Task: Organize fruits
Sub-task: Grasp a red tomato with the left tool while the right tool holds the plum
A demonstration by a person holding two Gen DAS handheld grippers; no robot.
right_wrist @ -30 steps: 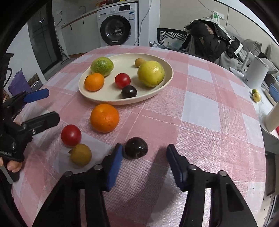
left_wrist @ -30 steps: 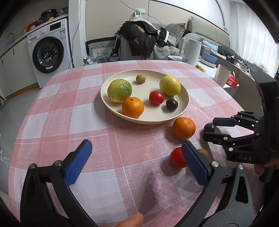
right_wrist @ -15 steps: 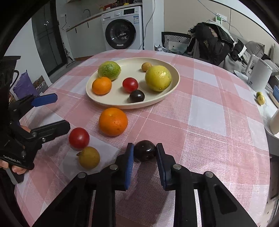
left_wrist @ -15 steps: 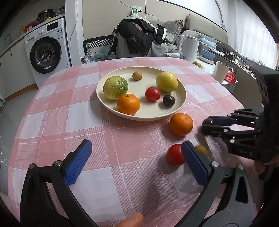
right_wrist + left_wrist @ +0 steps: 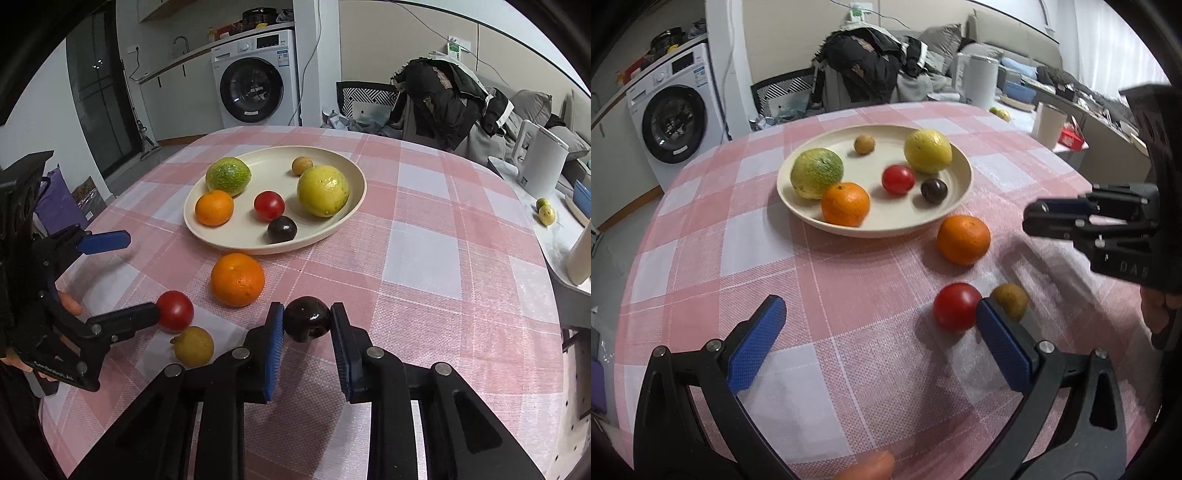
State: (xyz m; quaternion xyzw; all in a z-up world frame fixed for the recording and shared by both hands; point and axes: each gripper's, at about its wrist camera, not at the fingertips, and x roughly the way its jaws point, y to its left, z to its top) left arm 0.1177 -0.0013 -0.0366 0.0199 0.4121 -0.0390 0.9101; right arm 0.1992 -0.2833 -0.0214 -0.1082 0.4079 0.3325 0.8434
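A round table (image 5: 424, 258) is wearing a pink and white checked cloth. A cream plate (image 5: 354, 206) is sitting on it toward the far side. In front of the plate, three fruits are lying directly on the cloth: an orange (image 5: 237, 279), a red tomato (image 5: 176, 311) and a small yellow-brown fruit (image 5: 194, 346) just beside the tomato. The orange is lying near the rim of the plate, apart from it.
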